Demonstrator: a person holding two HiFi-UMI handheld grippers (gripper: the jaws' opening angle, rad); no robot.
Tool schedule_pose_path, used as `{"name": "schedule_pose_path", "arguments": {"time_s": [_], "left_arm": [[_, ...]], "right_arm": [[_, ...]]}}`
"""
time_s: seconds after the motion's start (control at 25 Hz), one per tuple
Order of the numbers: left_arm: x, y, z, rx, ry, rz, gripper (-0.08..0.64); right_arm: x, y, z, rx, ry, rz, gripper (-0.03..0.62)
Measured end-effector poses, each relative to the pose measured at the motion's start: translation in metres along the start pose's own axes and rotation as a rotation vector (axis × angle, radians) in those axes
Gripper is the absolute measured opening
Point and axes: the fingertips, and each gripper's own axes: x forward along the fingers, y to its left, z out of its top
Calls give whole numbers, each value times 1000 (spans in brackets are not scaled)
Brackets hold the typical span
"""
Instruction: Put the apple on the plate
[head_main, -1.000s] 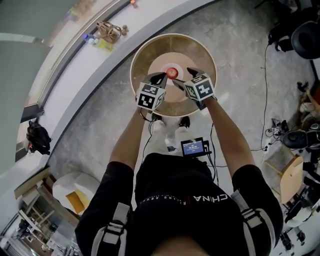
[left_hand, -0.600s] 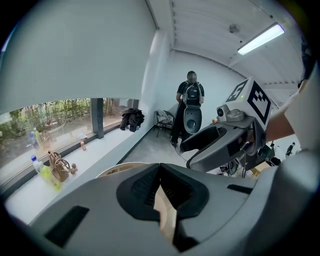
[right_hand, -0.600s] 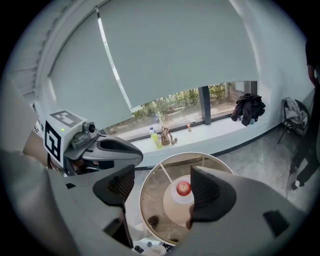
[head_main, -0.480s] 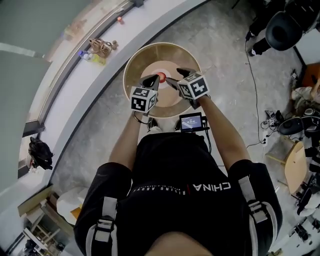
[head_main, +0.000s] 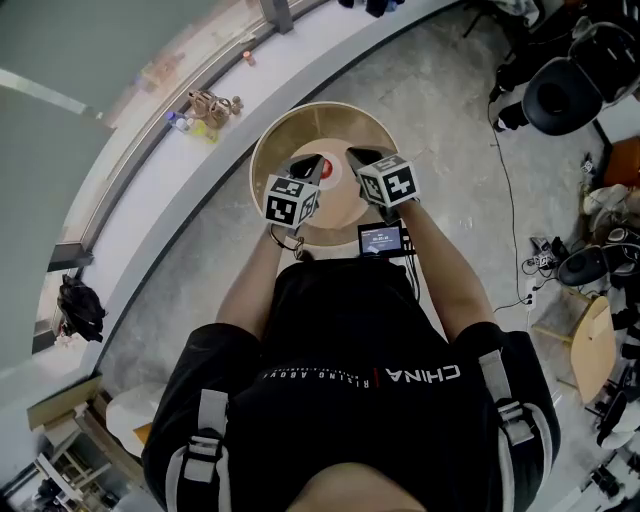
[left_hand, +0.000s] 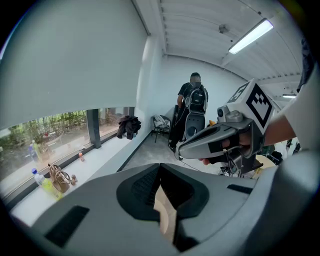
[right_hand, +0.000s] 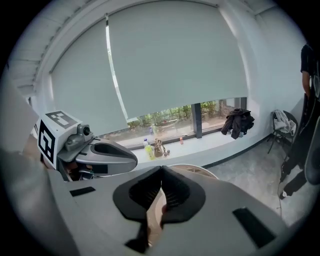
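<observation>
A small red apple (head_main: 327, 166) lies on the pink plate (head_main: 338, 192) at the middle of the round wooden table (head_main: 270, 140). My left gripper (head_main: 309, 160) hangs above the table just left of the apple, my right gripper (head_main: 352, 154) just right of it, neither touching it. In the left gripper view the left gripper (left_hand: 160, 167) has its pads together with nothing held, and the right gripper (left_hand: 181, 149) crosses the picture, shut. The right gripper view shows the right gripper (right_hand: 161, 169) shut and empty, the left gripper (right_hand: 135, 159) beside it.
A curved white sill (head_main: 150, 170) behind the table bears a bottle (right_hand: 148, 149) and a small bag (right_hand: 159, 147). A person (left_hand: 192, 107) stands at the room's far end. Chairs and cables (head_main: 530, 180) lie on the floor to the right.
Both grippers have risen away from the apple, which stays on the plate. The right gripper's jaws, wide open a second ago, are now together.
</observation>
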Motion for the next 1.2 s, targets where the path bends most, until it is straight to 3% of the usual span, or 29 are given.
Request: {"name": "schedule_pose_path", "arguments": {"time_s": [0.32,0.6,0.96,1.2], "left_arm": [[-7,-45,-2,-13,-1,39,18],[-32,-76,-29,-34,17,81,18],[-101,-118,-66,-2,-12,43,18],[-181,-151,-111,39,-61,-1,18]], "right_arm": [[-38,1,-15,-45,-5,80,32],[-56,22,-43,-75,-8,140,32],[-102,99,-77,-236,-68,33,32],[-133,189,-115,-304,-107,-51,32]]}}
